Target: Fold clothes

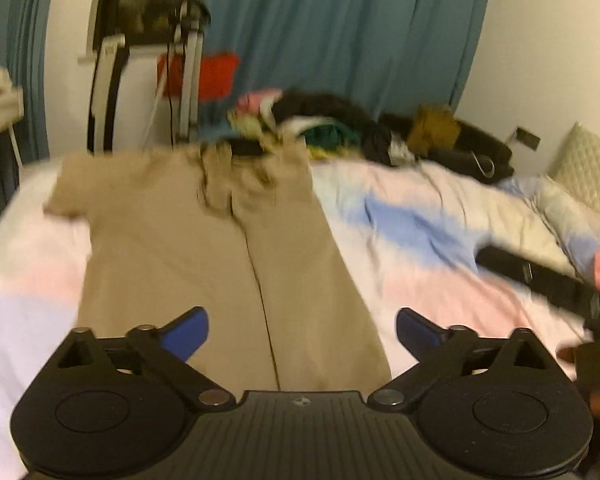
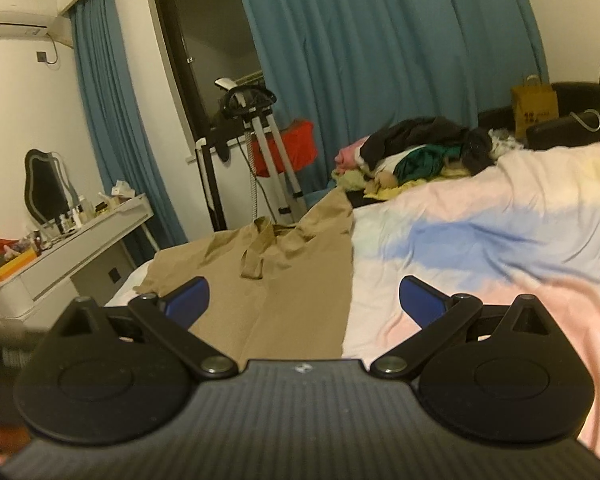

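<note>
Both tongs (image 1: 302, 330) (image 2: 304, 298) wide, khaki garment (image 1: 204, 248), pastel bed (image 1: 420, 248)

The bed (image 2: 480, 240) is covered with a pastel cover (image 1: 420, 248) in patches of pink, blue, white and pale yellow, creased in soft folds. A tan garment (image 1: 204, 256) lies spread flat on it, running from 6 o'clock up to 12 o'clock in the left wrist view, one short sleeve out toward 10 o'clock and the fabric bunched at its far end. Beyond that end, toward 1 o'clock, a heap of mixed clothes (image 2: 420, 148) in black, green, pink and yellow sits on the bed. A pale quilted pillow (image 1: 588, 168) rests at 3 o'clock.
</note>
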`<state>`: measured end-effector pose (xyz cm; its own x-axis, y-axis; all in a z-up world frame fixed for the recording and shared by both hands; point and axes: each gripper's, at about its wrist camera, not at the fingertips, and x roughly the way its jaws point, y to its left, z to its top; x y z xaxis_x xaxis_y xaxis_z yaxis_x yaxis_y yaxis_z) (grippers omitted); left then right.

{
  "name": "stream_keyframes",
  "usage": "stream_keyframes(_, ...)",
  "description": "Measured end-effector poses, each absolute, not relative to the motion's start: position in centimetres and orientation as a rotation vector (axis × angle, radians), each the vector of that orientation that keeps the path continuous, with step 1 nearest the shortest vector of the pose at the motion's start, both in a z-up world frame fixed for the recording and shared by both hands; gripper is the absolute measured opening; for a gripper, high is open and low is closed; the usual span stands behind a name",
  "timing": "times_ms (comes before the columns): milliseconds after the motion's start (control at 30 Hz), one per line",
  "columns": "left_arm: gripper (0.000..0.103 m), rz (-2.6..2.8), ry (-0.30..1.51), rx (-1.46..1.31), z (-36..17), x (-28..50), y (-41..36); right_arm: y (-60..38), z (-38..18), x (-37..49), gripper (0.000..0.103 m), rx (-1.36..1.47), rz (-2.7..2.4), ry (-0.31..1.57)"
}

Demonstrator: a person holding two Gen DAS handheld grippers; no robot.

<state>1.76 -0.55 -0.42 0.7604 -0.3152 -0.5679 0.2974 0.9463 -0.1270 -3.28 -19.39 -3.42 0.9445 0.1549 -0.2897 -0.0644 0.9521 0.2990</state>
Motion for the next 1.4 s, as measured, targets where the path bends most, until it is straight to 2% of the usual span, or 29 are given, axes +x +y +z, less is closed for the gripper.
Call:
stream_keyframes(167, 0.103, -0.276, 0.587, -0.032, -0.2, 3.1, 0.2, -18.7, -3.7, -2.1, 0.103, 0.234, 0.11, 0.337)
stream_keyframes(333, 0.103, -0.185, 0.546, -0.006, 0.4, 2.4, 4.6, -15.4, -3.1, 3.3, 0.103, 0.147, 0.199, 0.408)
stream_keyframes(533, 0.103, -0.045, 0.514, -0.03, -0.2, 2.7, 11.1, -9.2, -3.6, 14.4, 0.101, 0.058, 0.341, 0.44)
stream_keyframes(733, 0.103, -0.028, 0.52, -0.216, -1.6, 4.4, 17.1, 2.3, -6.7, 24.7, 0.098, -0.057, 0.535, 0.502)
stream_keyframes(867, 0.103, 0.018, 0.535, -0.315, -3.1, 5.9, 20.1, 11.1, -9.0, 28.8, 0.08, -0.119, 0.65, 0.533)
stream_keyframes(1000, 0.102, 0.069, 0.545, -0.363, -4.4, 7.1, 21.5, 17.7, -11.4, 31.7, 0.078, -0.171, 0.715, 0.57)
stream_keyframes(1100, 0.102, 0.086, 0.538, -0.391, -4.8, 7.2, 21.8, 19.8, -12.3, 33.0, 0.064, -0.183, 0.702, 0.583)
stream_keyframes(1133, 0.102, 0.093, 0.539, -0.396, -5.0, 7.3, 21.9, 19.8, -12.2, 33.2, 0.049, -0.175, 0.69, 0.575)
stream_keyframes(1167, 0.102, 0.099, 0.543, -0.4, -5.1, 7.5, 22.0, 19.8, -12.2, 33.3, 0.025, -0.167, 0.678, 0.567)
stream_keyframes(1200, 0.102, 0.101, 0.549, -0.408, -5.3, 7.7, 22.0, 19.8, -12.1, 33.4, 0.017, -0.159, 0.665, 0.559)
stream_keyframes(1400, 0.102, 0.081, 0.547, -0.44, -5.4, 7.6, 21.2, 13.7, -7.7, 31.8, 0.013, -0.009, 0.577, 0.384)
